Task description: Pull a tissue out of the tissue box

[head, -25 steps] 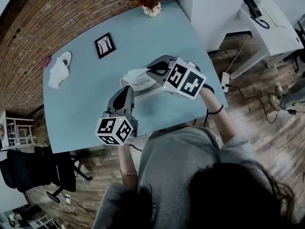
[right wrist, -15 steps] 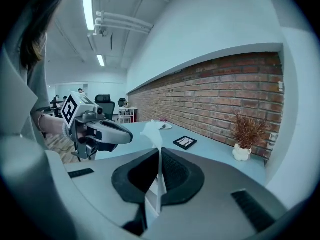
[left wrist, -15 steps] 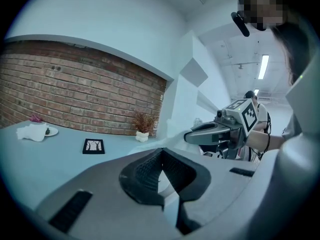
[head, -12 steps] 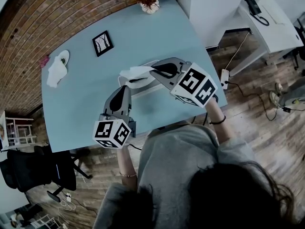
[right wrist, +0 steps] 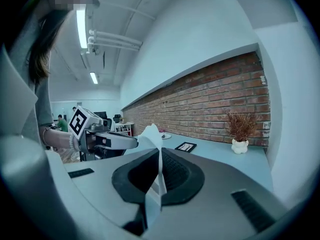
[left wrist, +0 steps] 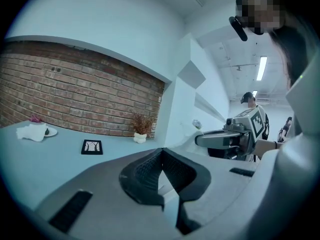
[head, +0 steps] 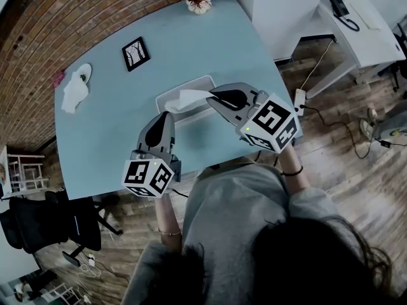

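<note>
The tissue box (head: 184,83), a pale open tray, lies in the middle of the blue table (head: 114,126). A white tissue (head: 192,98) stretches from the box to my right gripper (head: 210,95), which is shut on it. In the right gripper view the tissue (right wrist: 150,136) stands up from between the closed jaws of that gripper (right wrist: 159,153). My left gripper (head: 167,115) rests at the box's near edge, and its jaws (left wrist: 161,153) meet with nothing seen between them. Each gripper shows in the other's view: the left gripper (right wrist: 125,142) and the right gripper (left wrist: 202,140).
On the table stand a framed picture (head: 135,54), a dried plant in a white pot (head: 199,5) and a plate with a crumpled tissue (head: 76,89). A white desk with a phone (head: 346,18) is at right, a power strip (head: 300,101) on the floor, a black chair (head: 44,224) at left.
My right gripper has drawn back toward the table's near right edge and rolled, pulling the tissue further out of the box. The left gripper has stayed put.
</note>
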A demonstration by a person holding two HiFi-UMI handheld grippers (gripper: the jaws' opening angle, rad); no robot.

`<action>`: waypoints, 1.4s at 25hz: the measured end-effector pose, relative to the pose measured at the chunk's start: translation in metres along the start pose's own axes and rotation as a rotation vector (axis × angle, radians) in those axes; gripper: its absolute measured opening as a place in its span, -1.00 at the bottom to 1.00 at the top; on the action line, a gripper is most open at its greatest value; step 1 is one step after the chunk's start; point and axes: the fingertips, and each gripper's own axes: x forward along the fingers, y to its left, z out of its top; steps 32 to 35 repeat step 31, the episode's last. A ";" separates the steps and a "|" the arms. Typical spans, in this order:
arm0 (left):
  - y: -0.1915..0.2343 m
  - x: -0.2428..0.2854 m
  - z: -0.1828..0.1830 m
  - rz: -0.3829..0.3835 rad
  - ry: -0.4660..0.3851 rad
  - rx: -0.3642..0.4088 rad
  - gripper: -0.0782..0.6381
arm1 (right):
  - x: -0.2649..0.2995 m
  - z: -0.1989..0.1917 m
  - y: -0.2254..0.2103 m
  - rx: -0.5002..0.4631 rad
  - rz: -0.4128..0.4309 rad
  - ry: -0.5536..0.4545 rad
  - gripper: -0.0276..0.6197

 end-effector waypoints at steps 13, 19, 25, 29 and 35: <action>-0.013 0.002 -0.003 -0.043 0.018 0.012 -0.77 | -0.012 -0.010 0.002 0.024 -0.017 -0.030 -0.91; -0.013 0.004 -0.007 -0.052 0.028 0.007 -0.77 | -0.016 -0.013 0.000 0.036 -0.021 -0.038 -0.91; -0.013 0.006 -0.009 -0.055 0.038 0.009 -0.77 | -0.016 -0.012 -0.001 0.039 -0.014 -0.043 -0.91; -0.010 0.005 -0.009 -0.054 0.044 0.010 -0.77 | -0.015 -0.010 0.000 0.039 -0.006 -0.048 -0.91; -0.009 0.005 -0.010 -0.053 0.046 0.009 -0.77 | -0.015 -0.009 0.001 0.036 -0.004 -0.048 -0.91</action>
